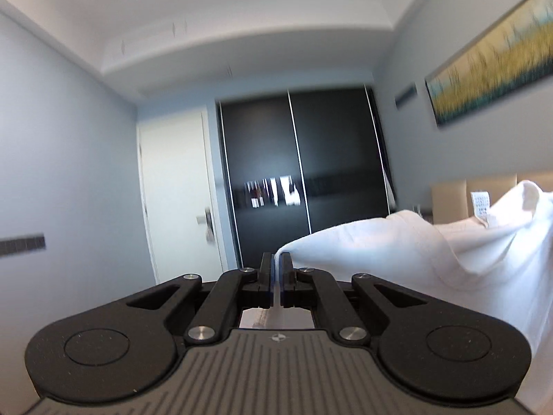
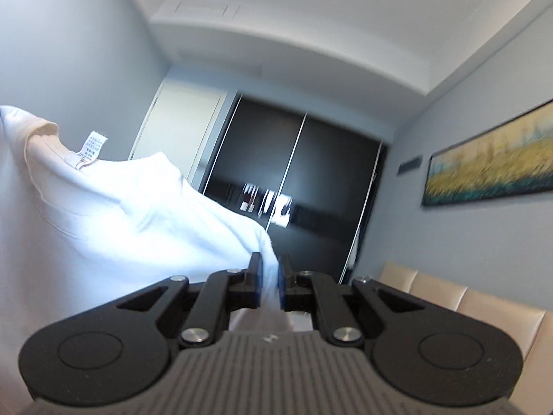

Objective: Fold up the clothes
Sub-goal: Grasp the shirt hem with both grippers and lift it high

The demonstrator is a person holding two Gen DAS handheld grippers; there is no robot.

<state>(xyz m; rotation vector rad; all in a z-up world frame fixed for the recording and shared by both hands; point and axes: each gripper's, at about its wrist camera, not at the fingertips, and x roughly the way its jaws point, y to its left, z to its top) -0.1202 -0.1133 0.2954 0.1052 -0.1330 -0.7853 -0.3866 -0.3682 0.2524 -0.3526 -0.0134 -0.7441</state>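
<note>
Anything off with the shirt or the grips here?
Nothing stands out. The white shirt hangs slack between the left gripper and right gripper, both shut on its fabric; care label showing at the collar.

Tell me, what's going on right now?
Left gripper shut on white shirt. Right gripper shut on it too. Shirt held up between them. Nothing in the way.
</note>
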